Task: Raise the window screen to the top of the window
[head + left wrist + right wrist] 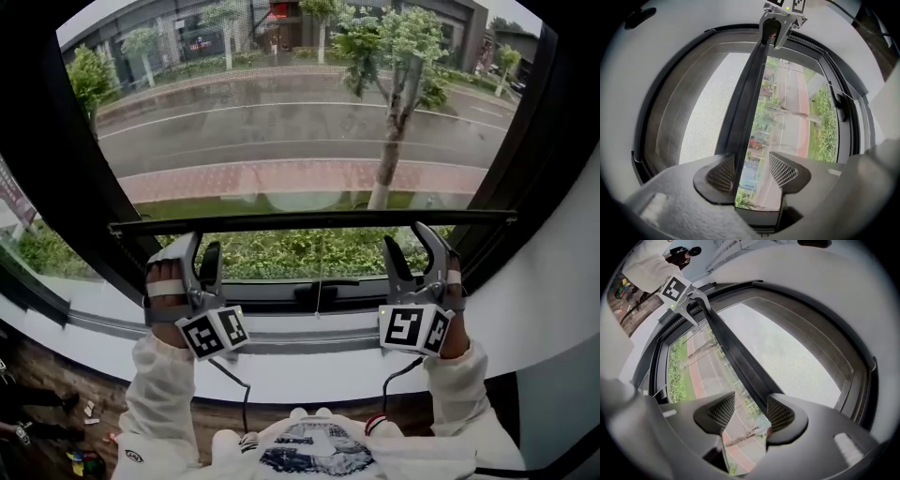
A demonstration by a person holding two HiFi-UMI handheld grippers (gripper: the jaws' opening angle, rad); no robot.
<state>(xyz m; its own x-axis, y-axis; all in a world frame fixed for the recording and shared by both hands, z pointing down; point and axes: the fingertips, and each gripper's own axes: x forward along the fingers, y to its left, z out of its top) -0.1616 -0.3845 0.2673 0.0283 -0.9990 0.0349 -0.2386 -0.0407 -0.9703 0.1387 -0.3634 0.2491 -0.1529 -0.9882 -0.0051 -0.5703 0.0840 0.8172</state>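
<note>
- Window screen (281,112): mesh covers most of the opening. Its dark bottom bar (309,222) sits low, a short way above the sill (309,330). A strip of open window shows hedge and grass beneath it.
- Bar's long axis: level, spanning the window side to side — it runs from one gripper straight to the other.
- Left gripper (202,246): at the bar's left end, pointing level at the window. In its own view the fingers (719,176) stand apart. The bar passes through the gap hard against the mesh-side finger, with daylight between bar and the other finger. Not clamped.
- Right gripper (405,239): mirror position at the right end. Fingers (780,416) likewise parted, about halfway. The bar lies along the mesh-side finger and street shows through the rest of the gap.
- Whether the bar truly bears on a finger or lies just beyond the tips, I can't tell.
- Nearness: both hands equally close, one per end, at the same height — neither leads.
- Judgement: early in the lift. The gripper views show a long run of mesh up to the top frame (862,371). The coming move is straight up, both ends together; uneven hands would likely tilt the bar and jam it.
</note>
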